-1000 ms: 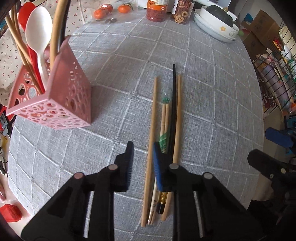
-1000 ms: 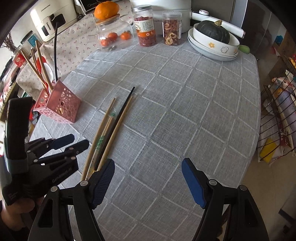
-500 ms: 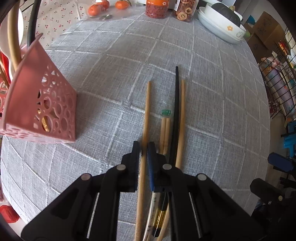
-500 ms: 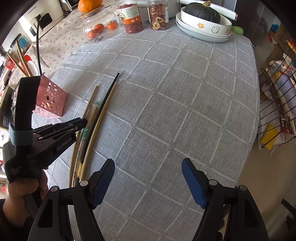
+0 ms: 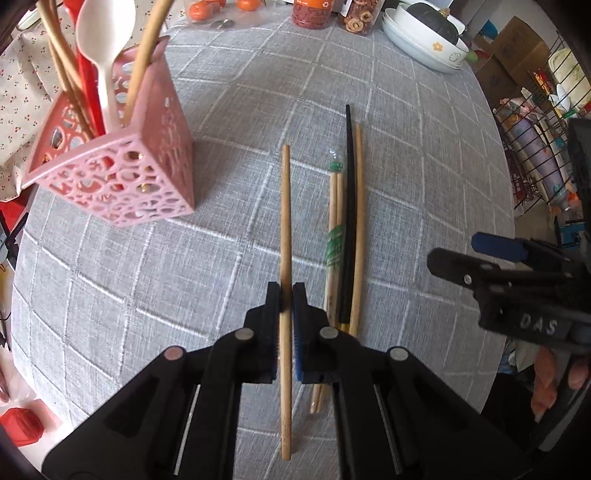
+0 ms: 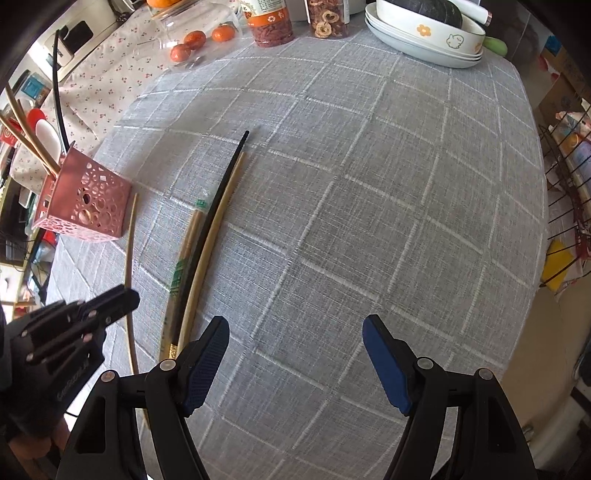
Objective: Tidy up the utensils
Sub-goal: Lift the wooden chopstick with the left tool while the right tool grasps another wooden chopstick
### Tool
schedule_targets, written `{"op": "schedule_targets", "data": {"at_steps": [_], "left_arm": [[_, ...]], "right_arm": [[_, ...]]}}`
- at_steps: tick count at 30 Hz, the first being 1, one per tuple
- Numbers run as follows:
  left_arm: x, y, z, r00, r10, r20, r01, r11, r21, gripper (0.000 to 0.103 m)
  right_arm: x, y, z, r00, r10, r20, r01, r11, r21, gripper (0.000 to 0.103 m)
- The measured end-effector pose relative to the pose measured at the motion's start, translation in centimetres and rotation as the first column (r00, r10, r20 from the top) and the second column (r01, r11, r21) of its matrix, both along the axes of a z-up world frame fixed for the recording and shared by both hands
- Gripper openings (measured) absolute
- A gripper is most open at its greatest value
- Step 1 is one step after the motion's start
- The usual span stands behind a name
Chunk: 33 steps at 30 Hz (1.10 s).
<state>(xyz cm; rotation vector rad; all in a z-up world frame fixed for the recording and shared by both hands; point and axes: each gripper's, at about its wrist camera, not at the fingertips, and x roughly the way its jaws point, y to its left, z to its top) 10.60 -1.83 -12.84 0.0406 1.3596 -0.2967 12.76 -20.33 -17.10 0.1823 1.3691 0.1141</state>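
Observation:
My left gripper point(image 5: 286, 295) is shut on a long wooden chopstick point(image 5: 285, 206) and holds it off the grey checked cloth; it also shows in the right wrist view point(image 6: 129, 236). Several chopsticks stay on the cloth in a bundle: a black one point(image 5: 349, 192), a wooden one point(image 5: 359, 221) and a green-wrapped pair point(image 5: 334, 236). A pink perforated holder point(image 5: 122, 173) with a white spoon point(image 5: 105, 40) and wooden sticks stands at the left. My right gripper point(image 6: 295, 354) is open and empty above the cloth, right of the bundle point(image 6: 199, 251).
At the table's far edge stand two jars point(image 6: 271, 22), a clear lid over tangerines point(image 6: 199, 37), and stacked white bowls point(image 6: 424, 37) with a dark squash. A wire rack point(image 6: 569, 192) stands off the right edge.
My left gripper closed on the leftmost wooden chopstick and lifted it away from the bundle, toward the left. The right gripper stayed open and moved in closer over the table.

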Motion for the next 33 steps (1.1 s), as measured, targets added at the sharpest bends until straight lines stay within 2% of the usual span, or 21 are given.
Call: {"op": "schedule_targets", "data": {"at_steps": [3,7,9,18,24,33], "left_arm": [[-0.7,1.7,0.6,1.0,0.001,-0.003,-0.001,1.0,-0.011,0.007],[-1.1,4.0,1.0,1.0,0.015,-0.008,-0.015,1.0,-0.02,0.007],[-0.6,5.1,0.9,1.0,0.026,-0.01,-0.026,0.999,-0.022,0.007],[-0.5,7.1,1.1,0.998,0.054,-0.018,-0.055,0.998,-0.037,0.007],[-0.2,7.2,1.1,0.997,0.068,-0.021,-0.069,0.996,-0.049,0.007],[-0.2,7.3,1.0,0.998,0.067,-0.02,-0.067,0.997,-0.043,0.007]], "right_arm": [[1.1,1.6,-0.6,1.0,0.021,-0.011,-0.021,1.0,0.013,0.073],[2.6,3.6,-1.3,0.998,0.054,-0.01,-0.054,0.998,0.022,0.045],[3.4,4.3,-1.5,0.999,0.053,-0.001,-0.053,0.998,0.029,0.041],[5.4,5.5,-2.3,0.999,0.036,0.005,-0.036,0.999,0.013,0.026],[5.7,5.1,-2.5,0.999,0.04,-0.006,-0.04,0.999,0.023,0.021],[5.4,5.7,-2.4,0.995,0.1,-0.001,-0.1,0.994,-0.053,0.014]]}}
